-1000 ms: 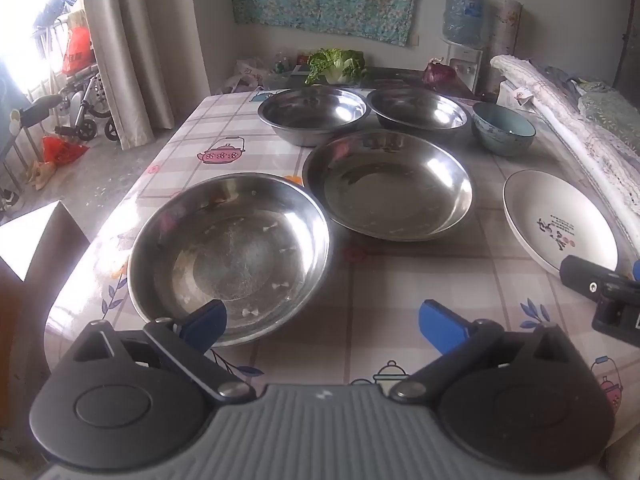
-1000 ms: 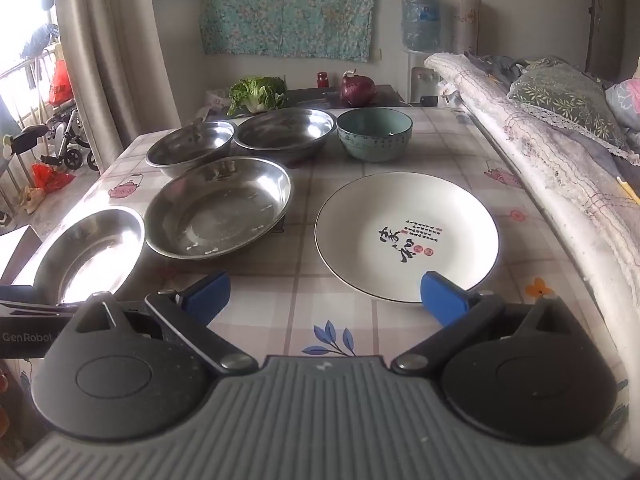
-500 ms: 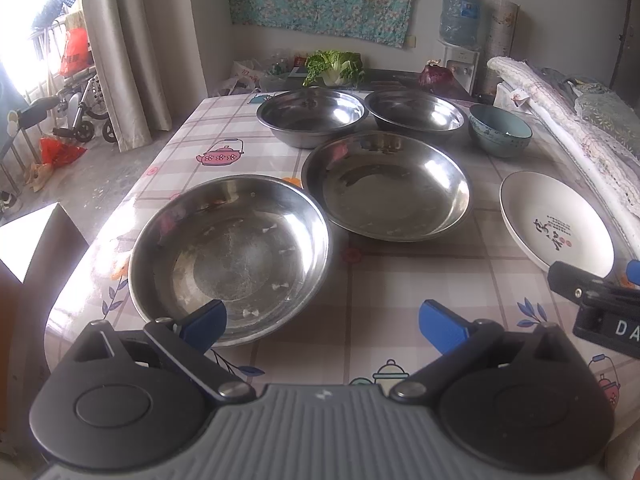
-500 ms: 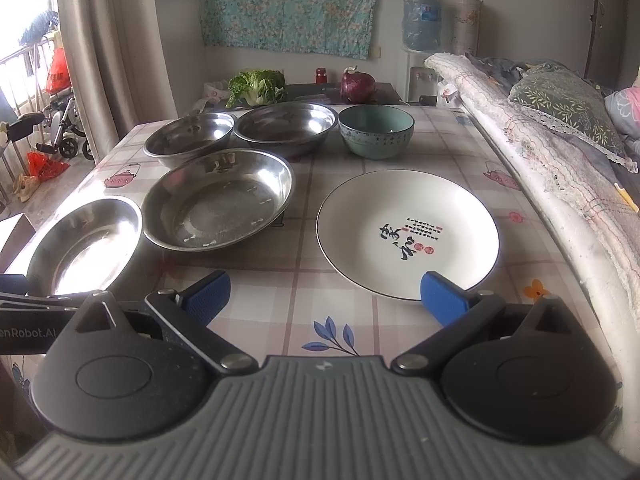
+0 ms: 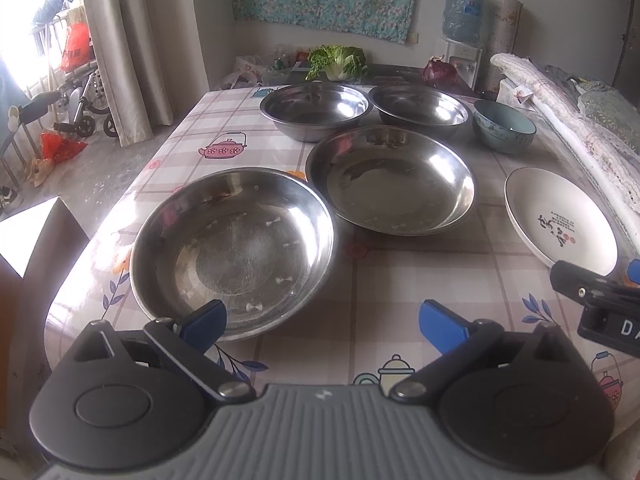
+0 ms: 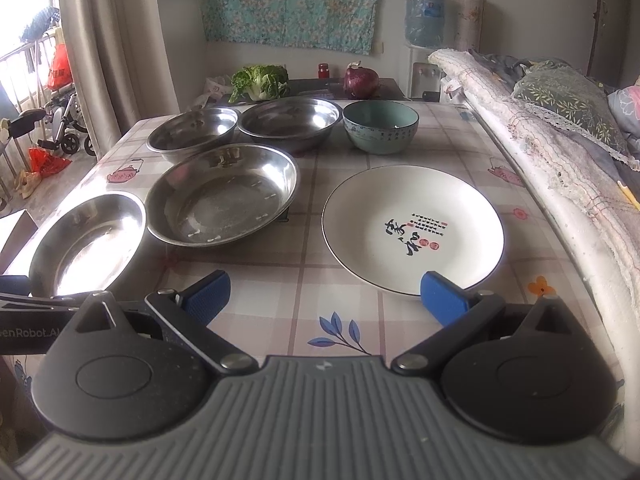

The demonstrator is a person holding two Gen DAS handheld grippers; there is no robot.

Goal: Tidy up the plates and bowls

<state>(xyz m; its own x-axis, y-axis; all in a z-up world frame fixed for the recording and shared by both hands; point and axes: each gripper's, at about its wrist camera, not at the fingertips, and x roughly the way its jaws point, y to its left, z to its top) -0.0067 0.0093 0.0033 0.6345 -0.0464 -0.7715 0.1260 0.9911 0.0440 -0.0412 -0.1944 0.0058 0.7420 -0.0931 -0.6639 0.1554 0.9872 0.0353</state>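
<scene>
Two shallow steel plates lie on the checked tablecloth: a near one (image 5: 232, 248) (image 6: 88, 240) and one behind it (image 5: 392, 180) (image 6: 224, 196). Two steel bowls stand at the back, left (image 5: 314, 110) (image 6: 192, 132) and right (image 5: 420, 108) (image 6: 290, 122). A teal ceramic bowl (image 5: 504, 130) (image 6: 380, 126) stands beside them. A white plate with calligraphy (image 5: 560, 220) (image 6: 412, 228) lies at the right. My left gripper (image 5: 322, 324) is open and empty, just short of the near steel plate. My right gripper (image 6: 324, 298) is open and empty, just short of the white plate.
A bed edge with a lace cover (image 6: 540, 152) runs along the table's right side. A cabbage (image 6: 260, 80) and a red onion (image 6: 360, 78) sit on a dark surface behind the table. The table's left edge drops to the floor by a curtain (image 5: 120, 40).
Both grippers have drawn back slightly and risen a little; the dishes have not moved.
</scene>
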